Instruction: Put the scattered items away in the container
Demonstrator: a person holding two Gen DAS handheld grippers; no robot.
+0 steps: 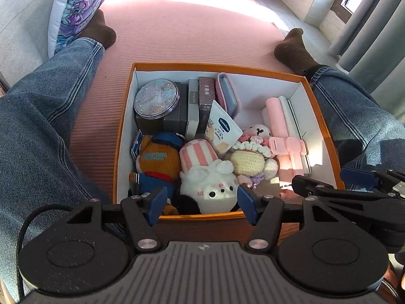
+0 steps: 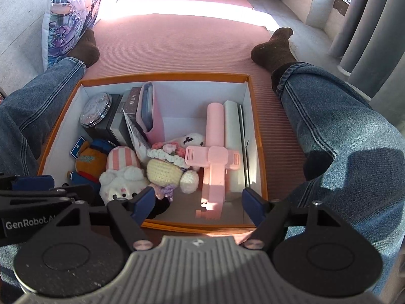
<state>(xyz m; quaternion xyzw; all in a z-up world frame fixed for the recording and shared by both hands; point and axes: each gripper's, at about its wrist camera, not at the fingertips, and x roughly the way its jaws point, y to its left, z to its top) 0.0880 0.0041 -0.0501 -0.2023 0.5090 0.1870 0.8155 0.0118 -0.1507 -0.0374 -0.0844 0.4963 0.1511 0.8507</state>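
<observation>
An orange box with white inside sits on the pink mat between the person's legs. It holds a round glitter tin, small upright boxes, a Vaseline sachet, a brown bear plush, a white striped-hat plush, a crochet doll and a pink phone holder. My left gripper is open and empty over the box's near edge. My right gripper is open and empty over the near right corner; it also shows in the left wrist view.
The person's legs in jeans flank the box, with brown socks. A printed cushion leans at the far left. Grey curtains hang at the right. The pink mat stretches ahead.
</observation>
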